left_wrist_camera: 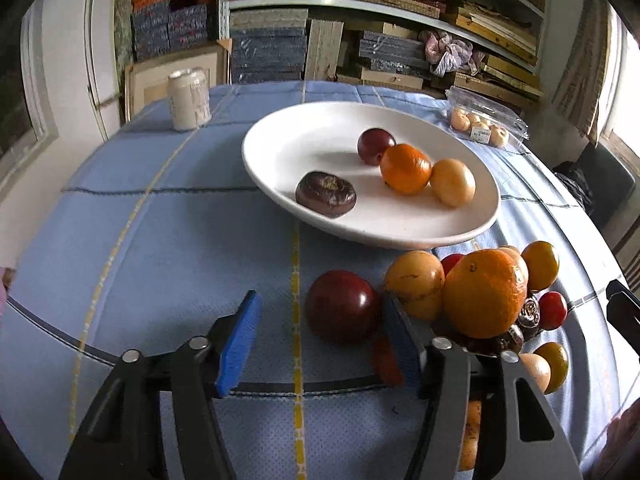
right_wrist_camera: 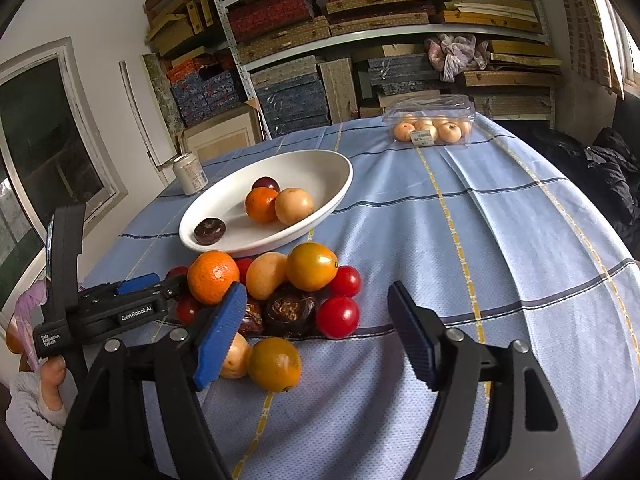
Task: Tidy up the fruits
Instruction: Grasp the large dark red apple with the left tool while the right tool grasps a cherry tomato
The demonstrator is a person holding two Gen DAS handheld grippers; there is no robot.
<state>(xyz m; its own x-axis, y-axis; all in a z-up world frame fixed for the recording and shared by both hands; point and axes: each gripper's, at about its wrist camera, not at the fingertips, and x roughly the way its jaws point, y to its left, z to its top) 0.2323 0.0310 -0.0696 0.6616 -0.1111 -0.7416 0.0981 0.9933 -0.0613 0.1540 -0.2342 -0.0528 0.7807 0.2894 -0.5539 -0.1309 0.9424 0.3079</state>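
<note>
A white plate [left_wrist_camera: 280,148] [right_wrist_camera: 332,168] holds a dark plum [left_wrist_camera: 375,145], an orange [left_wrist_camera: 405,168], a yellow fruit [left_wrist_camera: 453,182] and a wrinkled dark fruit [left_wrist_camera: 325,193]. A pile of fruit lies on the cloth in front of it: a big orange [left_wrist_camera: 484,294] [right_wrist_camera: 213,277], yellow fruits [right_wrist_camera: 311,266], red tomatoes [right_wrist_camera: 338,317] and dark wrinkled fruits [right_wrist_camera: 289,310]. My left gripper [left_wrist_camera: 320,320] is open, and a dark red plum [left_wrist_camera: 342,306] lies between its fingers. My right gripper [right_wrist_camera: 316,320] is open and empty, just in front of the pile.
A drink can [left_wrist_camera: 188,100] [right_wrist_camera: 191,173] stands at the far left of the blue checked tablecloth [right_wrist_camera: 500,240]. A clear plastic box of pale fruit [right_wrist_camera: 430,126] [left_wrist_camera: 486,122] sits at the far right. Shelves of stacked boxes [right_wrist_camera: 360,20] fill the wall behind.
</note>
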